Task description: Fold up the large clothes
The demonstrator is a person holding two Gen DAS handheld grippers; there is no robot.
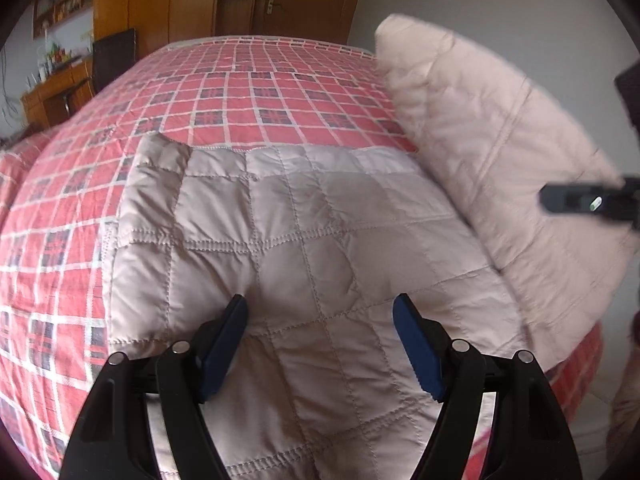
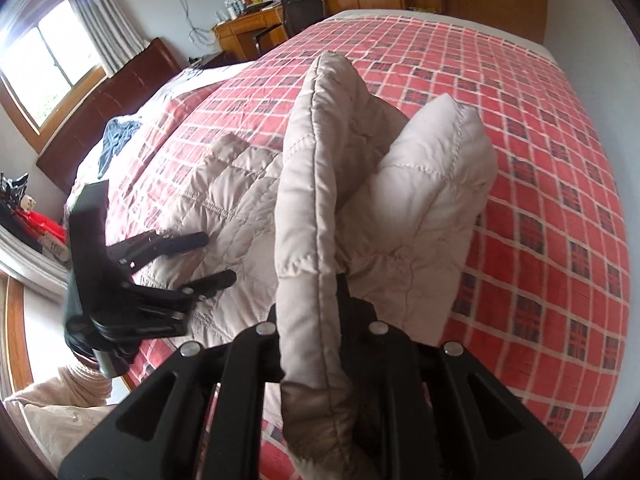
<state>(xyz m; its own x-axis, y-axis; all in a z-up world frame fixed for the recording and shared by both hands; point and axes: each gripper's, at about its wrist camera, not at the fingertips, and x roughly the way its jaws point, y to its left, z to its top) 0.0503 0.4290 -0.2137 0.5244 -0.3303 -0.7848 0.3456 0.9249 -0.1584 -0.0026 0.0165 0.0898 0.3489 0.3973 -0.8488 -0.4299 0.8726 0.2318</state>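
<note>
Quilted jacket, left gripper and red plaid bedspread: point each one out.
quilted jacket [image 1: 304, 216]: left wrist view, on the flat quilted panel lying on the bed.
left gripper [image 1: 320, 344]: left wrist view, midway between its open blue-padded jaws.
red plaid bedspread [image 2: 552, 168]: right wrist view, on a bare stretch right of the jacket.

right tool [image 2: 340, 276] tips hidden by jacket [image 2: 312, 208]
</note>
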